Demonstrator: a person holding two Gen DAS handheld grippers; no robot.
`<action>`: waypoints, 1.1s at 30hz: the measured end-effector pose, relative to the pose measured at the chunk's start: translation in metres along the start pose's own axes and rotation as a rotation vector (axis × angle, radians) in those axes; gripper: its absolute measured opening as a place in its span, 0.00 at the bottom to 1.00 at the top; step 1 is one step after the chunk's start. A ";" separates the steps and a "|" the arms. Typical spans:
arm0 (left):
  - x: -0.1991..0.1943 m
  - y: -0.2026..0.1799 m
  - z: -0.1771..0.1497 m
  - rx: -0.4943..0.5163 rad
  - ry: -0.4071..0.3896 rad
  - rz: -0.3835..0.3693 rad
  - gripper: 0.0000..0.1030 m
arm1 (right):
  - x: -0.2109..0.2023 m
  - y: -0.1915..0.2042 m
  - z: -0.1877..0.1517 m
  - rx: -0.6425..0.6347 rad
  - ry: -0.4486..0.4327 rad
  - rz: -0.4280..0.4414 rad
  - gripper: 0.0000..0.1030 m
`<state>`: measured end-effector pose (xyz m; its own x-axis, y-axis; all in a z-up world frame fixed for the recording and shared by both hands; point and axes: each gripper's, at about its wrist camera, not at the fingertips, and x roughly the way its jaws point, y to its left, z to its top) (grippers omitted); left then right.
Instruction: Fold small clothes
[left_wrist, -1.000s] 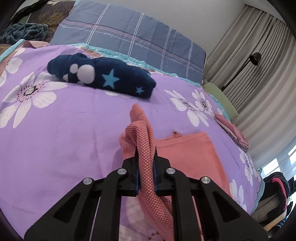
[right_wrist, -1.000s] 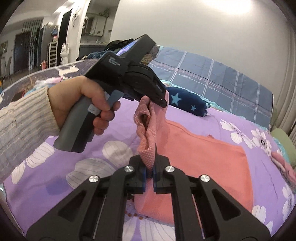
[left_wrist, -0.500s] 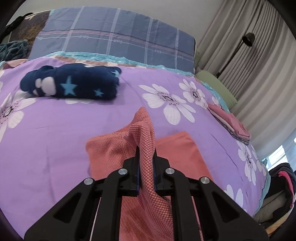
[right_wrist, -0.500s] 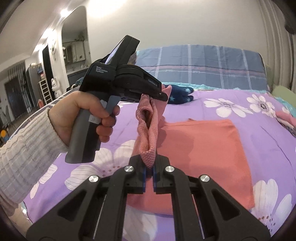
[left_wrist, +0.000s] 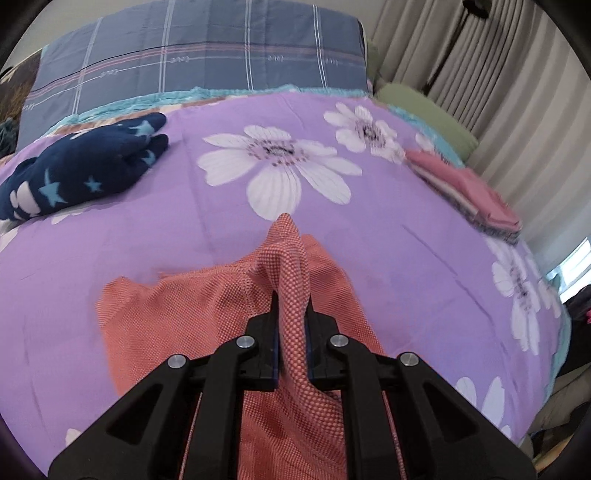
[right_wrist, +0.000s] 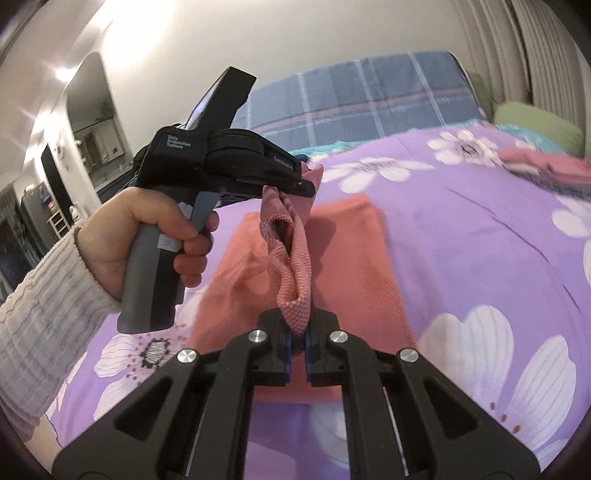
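A coral-orange small garment (left_wrist: 177, 314) lies on the purple flowered bedspread (left_wrist: 221, 229). My left gripper (left_wrist: 291, 325) is shut on a bunched edge of it, lifted above the bed. My right gripper (right_wrist: 297, 332) is shut on another part of the same edge of the garment (right_wrist: 291, 266), which hangs between both grippers. In the right wrist view the left gripper (right_wrist: 303, 184) shows held by a hand, pinching the cloth. The rest of the garment (right_wrist: 351, 251) lies flat on the bed.
A rolled navy star-print garment (left_wrist: 77, 170) lies far left. A stack of folded pink clothes (left_wrist: 469, 192) sits at the right edge of the bed. A blue plaid pillow (left_wrist: 199, 55) and a green pillow (left_wrist: 424, 107) are at the head. Curtains hang at right.
Both grippers have swung to the right across the bed, carrying the garment's edge over its flat part. The navy roll has shifted left in the left wrist view. Both grips are unchanged.
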<state>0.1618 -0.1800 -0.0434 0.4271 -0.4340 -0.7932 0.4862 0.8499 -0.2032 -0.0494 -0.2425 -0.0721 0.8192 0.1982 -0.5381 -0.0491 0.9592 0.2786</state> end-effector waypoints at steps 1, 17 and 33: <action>0.005 -0.004 0.000 0.005 0.011 0.013 0.09 | 0.002 -0.007 0.000 0.016 0.010 0.004 0.04; 0.039 -0.032 0.004 0.050 0.052 0.062 0.23 | 0.003 -0.037 -0.005 0.147 0.040 0.043 0.04; -0.093 -0.028 -0.127 0.308 -0.110 0.098 0.70 | 0.013 -0.071 -0.020 0.350 0.163 0.190 0.11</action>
<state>0.0117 -0.1258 -0.0372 0.5547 -0.3982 -0.7306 0.6387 0.7665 0.0672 -0.0468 -0.3045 -0.1146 0.7120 0.4212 -0.5618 0.0291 0.7817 0.6230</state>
